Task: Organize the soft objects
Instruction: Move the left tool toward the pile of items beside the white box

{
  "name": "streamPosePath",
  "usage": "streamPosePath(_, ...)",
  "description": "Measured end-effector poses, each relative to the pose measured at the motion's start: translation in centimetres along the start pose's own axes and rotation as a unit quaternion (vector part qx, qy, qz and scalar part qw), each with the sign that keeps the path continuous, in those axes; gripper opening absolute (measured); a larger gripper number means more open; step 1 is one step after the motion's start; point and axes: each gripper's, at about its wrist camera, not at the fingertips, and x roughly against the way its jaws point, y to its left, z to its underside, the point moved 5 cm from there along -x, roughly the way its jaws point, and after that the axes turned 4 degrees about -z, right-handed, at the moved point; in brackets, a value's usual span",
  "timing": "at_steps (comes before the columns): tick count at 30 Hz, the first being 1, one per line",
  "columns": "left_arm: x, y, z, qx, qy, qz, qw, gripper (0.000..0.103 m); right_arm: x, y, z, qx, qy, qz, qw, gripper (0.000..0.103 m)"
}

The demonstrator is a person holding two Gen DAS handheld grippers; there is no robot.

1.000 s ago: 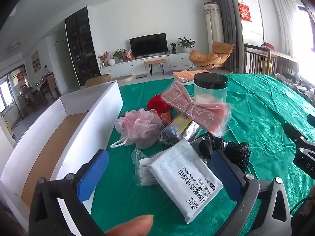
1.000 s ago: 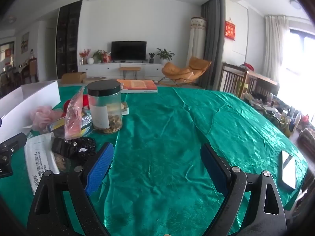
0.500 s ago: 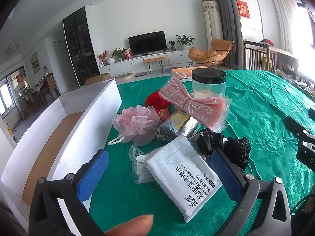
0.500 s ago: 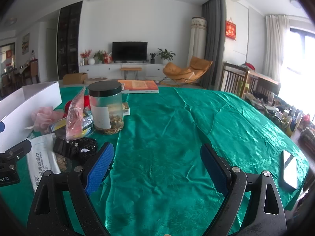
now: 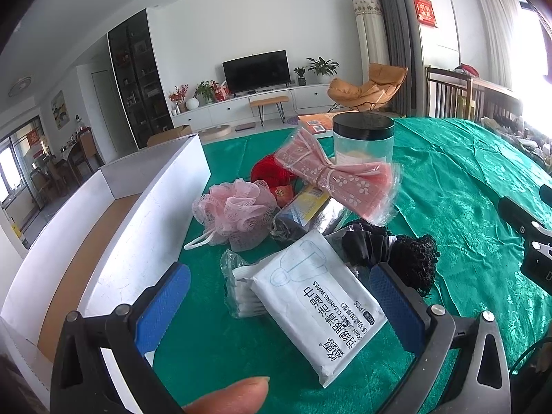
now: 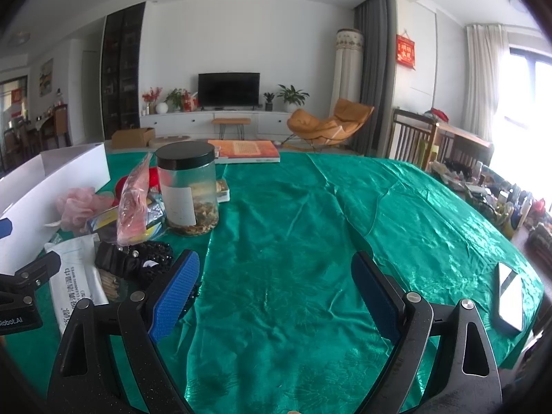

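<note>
Wipes packet (image 5: 317, 305) is seen lying flat on the green worktop (image 5: 465, 186) between the wide-spread, empty left tongs (image 5: 286, 302), the right tongs (image 6: 276, 291) likewise gaping over bare cloth, and a slick wrapper could be squeezed out sideways.

- The wipes pack (image 5: 319, 305) lies on your surface (image 5: 465, 179), nearest you.
- Left of the pack stands the open box (image 5: 145, 214).
- Behind the pack sit the bath puff (image 5: 234, 208) and the jar (image 5: 362, 141).
- Right of the pack lie the scrunchies (image 5: 390, 252).
</note>
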Motion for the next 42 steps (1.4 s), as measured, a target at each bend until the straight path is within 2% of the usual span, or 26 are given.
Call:
streamPosePath(27,-0.3,0.1,-0.3,-0.004,0.008,-0.003,1.0000,0.103,-0.1,0.8,0.1,0.000,0.004,-0.004,1.000,0.092)
streamPosePath(33,-0.1,2.8,-1.3,0.009,-0.001,-0.010,0.9999,0.103,-0.7,-1.1,0.5,-0.051,0.016,-0.009,0.999,0.092)
streamPosePath(38,-0.6,3.7,0.3,0.005,0.021,-0.003,0.9998,0.103,-0.8,-2.8,0.8,-0.088,0.023,-0.015,0.996,0.092)
streamPosePath(42,-1.0,2.1,2.5,-0.013,0.055,0.036,0.9978,0.103,-0.8,-2.5,0.7,-0.082,0.026,-0.018,0.996,0.092)
